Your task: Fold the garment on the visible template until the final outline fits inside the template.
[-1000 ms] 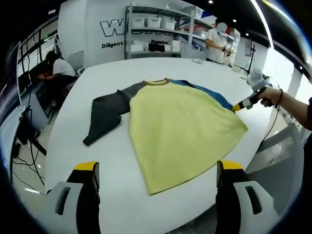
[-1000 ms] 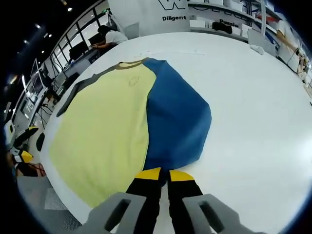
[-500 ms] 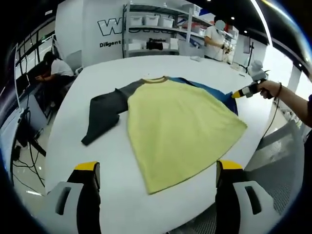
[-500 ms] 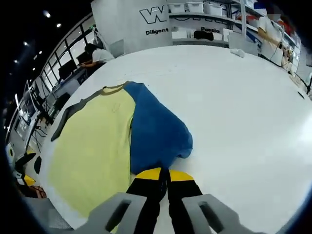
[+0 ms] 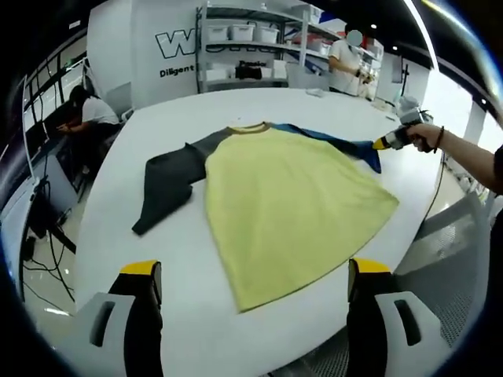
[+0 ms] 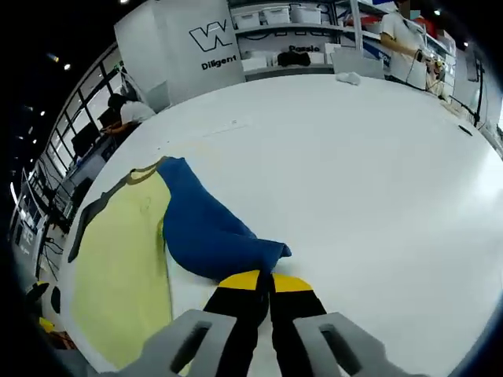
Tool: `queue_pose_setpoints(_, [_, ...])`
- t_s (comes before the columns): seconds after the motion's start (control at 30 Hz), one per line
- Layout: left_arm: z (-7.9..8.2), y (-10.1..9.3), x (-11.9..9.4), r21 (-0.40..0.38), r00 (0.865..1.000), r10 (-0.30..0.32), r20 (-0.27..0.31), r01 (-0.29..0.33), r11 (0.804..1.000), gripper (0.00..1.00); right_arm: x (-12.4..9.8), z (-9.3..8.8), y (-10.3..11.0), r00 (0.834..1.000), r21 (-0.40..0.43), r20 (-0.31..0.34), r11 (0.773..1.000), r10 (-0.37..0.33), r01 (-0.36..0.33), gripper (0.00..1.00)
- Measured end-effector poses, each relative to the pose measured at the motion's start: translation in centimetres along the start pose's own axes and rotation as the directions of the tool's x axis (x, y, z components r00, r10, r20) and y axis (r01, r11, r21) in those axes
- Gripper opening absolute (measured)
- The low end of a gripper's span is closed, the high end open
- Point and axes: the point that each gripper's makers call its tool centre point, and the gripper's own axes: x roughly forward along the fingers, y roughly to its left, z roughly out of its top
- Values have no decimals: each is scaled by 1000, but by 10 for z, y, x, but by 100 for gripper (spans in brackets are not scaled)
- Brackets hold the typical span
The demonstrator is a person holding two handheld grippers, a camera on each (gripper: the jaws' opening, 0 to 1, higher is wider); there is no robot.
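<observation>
This looks like a robotics lab or data-collection workshop set up inside an open office hall. A large white round table [image 5: 236, 110] takes up the middle of the floor. Behind it stands a white wall panel [image 5: 169, 47] printed with a big logo and the word "Diligent", beside metal shelving [image 5: 251, 47] loaded with white storage bins and dark bundles. One person [image 5: 86, 106] sits bent over a desk at the side, where cables [image 5: 47, 236] trail down to the floor, and another person [image 5: 346, 63] stands by the shelves. The ceiling is dark with small spotlights and a long light strip [image 5: 432, 39]
</observation>
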Motion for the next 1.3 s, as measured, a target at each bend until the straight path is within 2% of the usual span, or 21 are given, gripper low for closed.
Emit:
queue_pose_setpoints(0.13, [-1,0,0,26,1000,6,-19,-6,1000,94,5,0,-6,1000,-9,-9,1000,-13,13,0])
queue_pose_setpoints(0.37, [5,-1,-2,13,1000,23,-3,-23,1000,95,9,-1,-17,999,3,-15,999,-44,44,0])
queue_pose_setpoints(0.57, [1,1,-3,42,999,36,-28,-35,998,95,10,-5,-25,998,-10,-24,998,-63,63,0])
queue_pose_setpoints(0.9, [6,-5,-6,36,1000,31,-5,-30,999,97,10,-7,-27,998,-41,-26,998,-52,50,1])
queue_pose_setpoints(1.03, [8,-8,-5,24,1000,25,3,-25,999,97,4,-5,-28,999,-38,6,999,-35,35,13])
queue_pose_setpoints(1.2, [9,-12,-5,21,1000,14,8,-14,1000,98,-4,-4,-22,998,-95,67,995,18,-12,35])
queue_pose_setpoints(1.3, [9,-13,-5,26,1000,8,7,-8,1000,98,-8,-5,-14,994,-124,89,991,65,-54,42])
